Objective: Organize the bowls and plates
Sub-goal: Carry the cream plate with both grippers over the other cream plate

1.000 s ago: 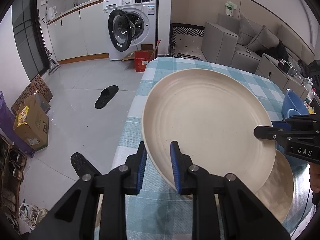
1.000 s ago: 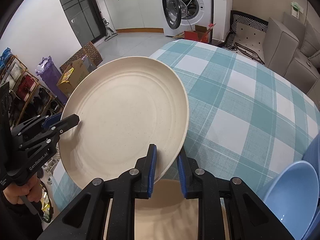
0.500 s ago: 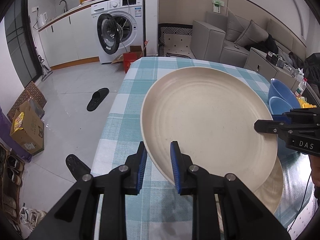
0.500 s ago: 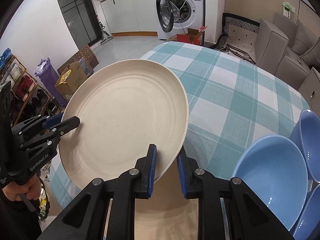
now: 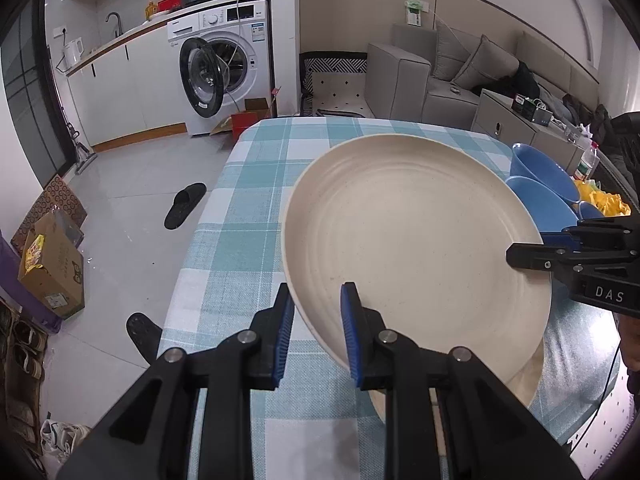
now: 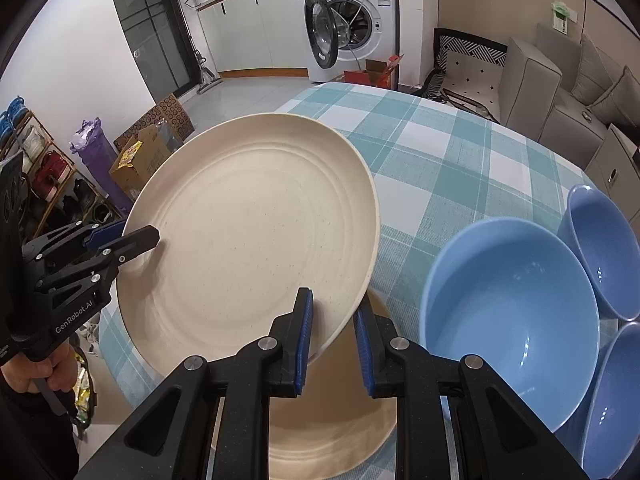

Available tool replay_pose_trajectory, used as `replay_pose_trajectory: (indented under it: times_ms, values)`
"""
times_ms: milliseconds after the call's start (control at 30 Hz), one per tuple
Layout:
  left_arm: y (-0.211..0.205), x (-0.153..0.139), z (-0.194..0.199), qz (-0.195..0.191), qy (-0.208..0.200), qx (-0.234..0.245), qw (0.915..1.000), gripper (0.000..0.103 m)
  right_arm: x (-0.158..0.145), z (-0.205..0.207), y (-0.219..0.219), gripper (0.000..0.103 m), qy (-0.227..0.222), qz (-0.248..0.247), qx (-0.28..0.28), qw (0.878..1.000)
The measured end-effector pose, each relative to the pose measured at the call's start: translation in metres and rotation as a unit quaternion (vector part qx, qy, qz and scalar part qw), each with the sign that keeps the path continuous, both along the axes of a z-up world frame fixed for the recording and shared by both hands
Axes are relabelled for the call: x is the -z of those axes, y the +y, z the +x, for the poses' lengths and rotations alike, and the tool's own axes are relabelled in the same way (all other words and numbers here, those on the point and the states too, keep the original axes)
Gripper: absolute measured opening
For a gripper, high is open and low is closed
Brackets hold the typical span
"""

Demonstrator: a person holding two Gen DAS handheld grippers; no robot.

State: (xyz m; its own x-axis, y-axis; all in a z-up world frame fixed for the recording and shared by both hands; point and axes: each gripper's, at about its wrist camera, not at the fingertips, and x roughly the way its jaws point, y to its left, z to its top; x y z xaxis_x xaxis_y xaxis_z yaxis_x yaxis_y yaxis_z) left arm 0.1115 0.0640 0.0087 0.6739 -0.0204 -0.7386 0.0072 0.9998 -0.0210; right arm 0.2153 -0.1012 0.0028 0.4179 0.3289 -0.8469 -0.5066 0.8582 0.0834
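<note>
As plate [image 5: 416, 240] shifted along table, blue bowls [image 6: 512, 300] appeared.

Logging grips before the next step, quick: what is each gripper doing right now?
Left gripper: shut on the plate, at its rim.
Right gripper: shut on the same plate, at the opposite rim.

Both wrist cams angled down, close, sharing plate [image 5: 416, 240].
</note>
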Motion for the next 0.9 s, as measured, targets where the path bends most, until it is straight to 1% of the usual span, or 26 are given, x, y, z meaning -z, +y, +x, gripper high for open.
replay_pose_trajectory:
  times_ms: [333,567,900]
  values:
    - [-0.011,0.004,-0.015,-0.005,-0.002,0.008,1.0,0.022,0.001,-0.023,-0.014,0.02,-0.002,-0.003,0.001,1.0]
    - [-0.018,0.012,-0.021,-0.005,0.003,0.013,0.9999,0.022,0.015,-0.037,-0.022,0.021,0.008,-0.009,0.002,1.0]
    - [-0.028,0.023,-0.028,0.009,0.017,0.022,0.9996,0.022,0.027,-0.051,-0.03,0.021,0.019,-0.01,0.008,1.0]
